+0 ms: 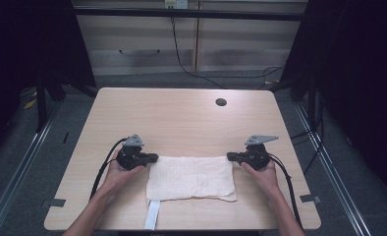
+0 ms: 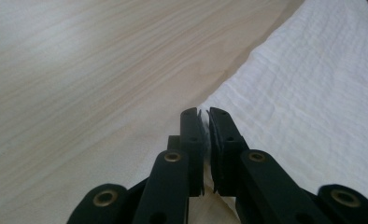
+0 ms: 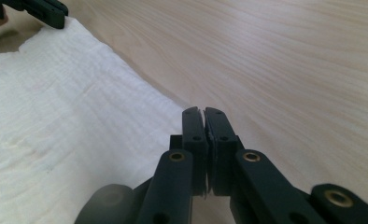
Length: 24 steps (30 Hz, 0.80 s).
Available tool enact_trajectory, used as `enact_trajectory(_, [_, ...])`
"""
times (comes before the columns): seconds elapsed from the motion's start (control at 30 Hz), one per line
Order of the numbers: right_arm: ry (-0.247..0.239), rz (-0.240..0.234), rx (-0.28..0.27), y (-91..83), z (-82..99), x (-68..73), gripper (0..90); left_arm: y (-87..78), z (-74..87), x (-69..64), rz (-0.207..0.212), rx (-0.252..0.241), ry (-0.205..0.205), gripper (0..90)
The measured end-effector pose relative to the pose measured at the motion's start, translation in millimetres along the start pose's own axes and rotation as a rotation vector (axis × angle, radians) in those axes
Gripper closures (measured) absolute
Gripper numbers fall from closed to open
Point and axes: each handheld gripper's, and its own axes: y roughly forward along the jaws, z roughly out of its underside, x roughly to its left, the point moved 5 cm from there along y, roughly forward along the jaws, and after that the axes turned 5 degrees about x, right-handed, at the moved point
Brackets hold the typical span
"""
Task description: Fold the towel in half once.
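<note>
Cloth (image 1: 190, 178), white and crinkled, is spread flat near the near edge of the table (image 1: 181, 113), its long axis running left to right. Its far left corner is pinched between the clenched jaws of the left gripper (image 1: 153, 158), and its far right corner is clamped by the right gripper (image 1: 231, 157). A white strip (image 1: 152, 215) is seen by its near left corner.
</note>
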Motion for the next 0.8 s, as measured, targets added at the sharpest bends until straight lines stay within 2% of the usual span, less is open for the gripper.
enact_trajectory(0.13, [-0.017,0.006,-0.019,-4.2,-6.4,0.8,88.0,-7.1,-8.6,0.2,0.001,-0.042,-0.015,85.0])
enact_trajectory(0.27, [-0.024,0.006,-0.028,-9.3,-15.7,0.3,88.0,-16.5,-23.0,6.6,-0.009,-0.090,-0.032,85.1])
enact_trajectory(0.33, [-0.030,0.012,-0.030,-10.2,-23.6,-1.8,88.0,-23.2,-31.7,10.4,-0.019,-0.113,-0.030,85.0])
enact_trajectory(0.43, [-0.043,0.016,-0.062,-16.9,-38.7,-2.4,88.0,-30.0,-38.1,11.7,-0.023,-0.137,-0.029,85.0])
enact_trajectory(0.5, [-0.041,0.008,-0.088,-20.0,-42.2,-0.8,88.0,-31.5,-35.8,12.0,-0.022,-0.148,-0.033,85.1])
enact_trajectory(0.53, [-0.041,0.010,-0.090,-19.7,-41.5,0.1,88.0,-30.4,-31.4,12.6,-0.014,-0.166,-0.052,85.1])
enact_trajectory(0.57, [-0.043,0.007,-0.091,-18.1,-38.7,1.9,88.0,-28.0,-28.3,13.6,-0.014,-0.161,-0.061,85.1])
enact_trajectory(0.6, [-0.045,0.002,-0.087,-16.7,-36.3,3.4,88.0,-23.8,-23.2,16.0,-0.033,-0.120,-0.057,85.1])
enact_trajectory(0.67, [-0.053,-0.004,-0.075,-12.8,-30.7,7.4,88.0,-20.8,-19.5,18.9,-0.025,-0.120,-0.075,85.1])
enact_trajectory(0.8, [-0.064,-0.032,-0.079,-8.5,-28.9,11.8,88.0,-18.7,-17.1,23.3,-0.035,-0.125,-0.101,85.2])
